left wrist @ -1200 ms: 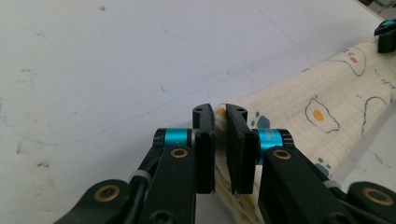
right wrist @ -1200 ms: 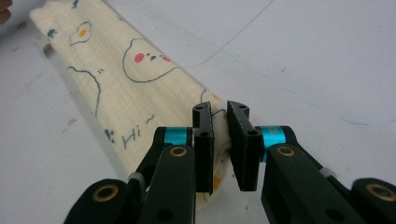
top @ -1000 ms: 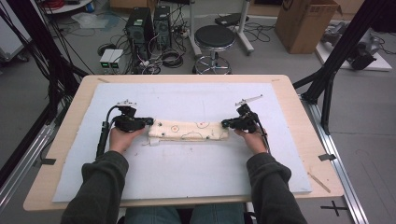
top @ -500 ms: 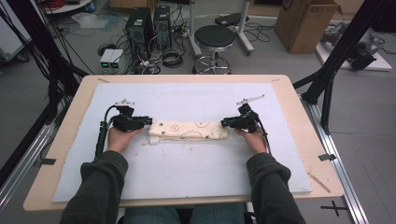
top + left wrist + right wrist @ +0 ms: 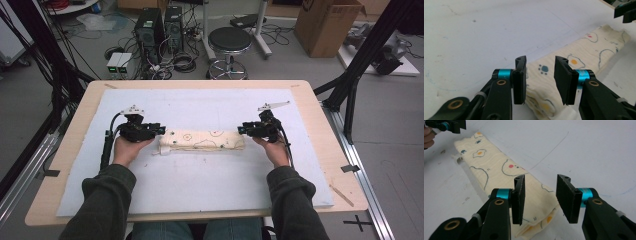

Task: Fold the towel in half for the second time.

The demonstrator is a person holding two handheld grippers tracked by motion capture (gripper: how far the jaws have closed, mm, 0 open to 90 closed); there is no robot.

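Lying lengthwise between my hands, the folded cloth [image 5: 202, 142] has one end at my left gripper [image 5: 159, 129], the other at my right gripper [image 5: 242, 129]; both jaws have just been opening, gripping nothing.

No readable text anywhere (prints are pictures only).

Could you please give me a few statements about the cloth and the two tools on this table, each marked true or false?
1. The cloth lies folded into a long strip on the white mat. True.
2. The left tool is clamped on the cloth. False: its jaws have just been opening and stand apart, the cloth's end showing between them.
3. The right tool is at the cloth's other end, jaws apart. True; they too have just been opening.
4. The cloth is plain white. False: it is cream with printed fried eggs and paw marks.
5. A cup stands on the mat. False: there is none.
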